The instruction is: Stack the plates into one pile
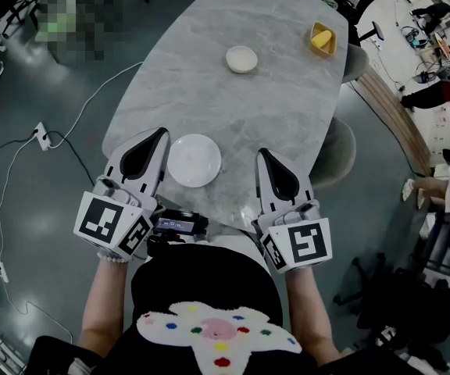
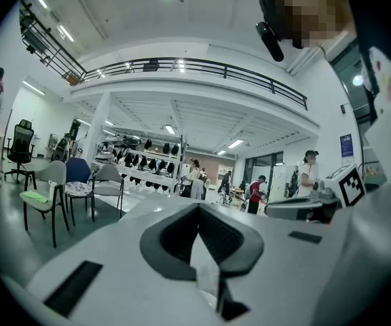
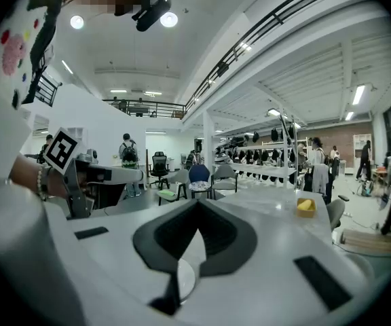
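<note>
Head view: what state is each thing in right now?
Left gripper: shut, empty.
Right gripper: shut, empty.
Large plate: flat on the table, between the grippers, unstacked.
Small plate: alone farther along the table, unstacked.
Yellow tray: near the table's far edge.

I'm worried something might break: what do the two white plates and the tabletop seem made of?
Near plate: plain white, soft sheen, probably glazed ceramic, though melamine could look alike. Far plate: same white, raised rim, likely the same. Tabletop: grey with pale veining, smooth like polished marble or sintered stone, possibly a printed laminate.
</note>
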Demonstrator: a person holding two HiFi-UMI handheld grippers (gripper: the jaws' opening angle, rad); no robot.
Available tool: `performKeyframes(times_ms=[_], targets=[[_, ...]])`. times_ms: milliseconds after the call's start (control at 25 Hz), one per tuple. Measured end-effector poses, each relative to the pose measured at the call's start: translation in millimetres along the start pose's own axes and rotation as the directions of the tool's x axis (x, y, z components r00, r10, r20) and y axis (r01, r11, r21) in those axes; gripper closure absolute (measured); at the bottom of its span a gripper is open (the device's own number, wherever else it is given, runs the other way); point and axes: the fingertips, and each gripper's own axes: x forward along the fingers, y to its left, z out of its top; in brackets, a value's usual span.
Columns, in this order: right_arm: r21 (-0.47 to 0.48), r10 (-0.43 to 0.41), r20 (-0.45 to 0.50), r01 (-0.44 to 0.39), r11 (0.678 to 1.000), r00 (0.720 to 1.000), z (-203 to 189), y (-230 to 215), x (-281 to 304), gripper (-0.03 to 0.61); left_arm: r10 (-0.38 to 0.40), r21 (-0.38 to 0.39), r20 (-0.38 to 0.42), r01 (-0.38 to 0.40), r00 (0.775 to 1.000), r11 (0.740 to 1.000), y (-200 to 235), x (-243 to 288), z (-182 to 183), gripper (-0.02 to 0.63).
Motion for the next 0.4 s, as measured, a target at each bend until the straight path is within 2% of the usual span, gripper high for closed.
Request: performKeyframes(times_ms=[240, 400], targets=[[-0.007, 0.001, -0.009, -0.001, 1.000, 1.000, -1.4, -0.3, 1.1, 0.574, -0.003, -0.005, -0.008, 0.003, 1.000, 1.000, -0.3, 1.6, -2.9, 0.603], [-0.046, -0.001, -0.008, 0.001, 0.999, 1.000, -3.1, 0.9, 1.2, 0.574, -0.006, 0.001, -0.014, 0.006, 1.000, 1.000, -1.3, 2.3, -5.8, 0.603]])
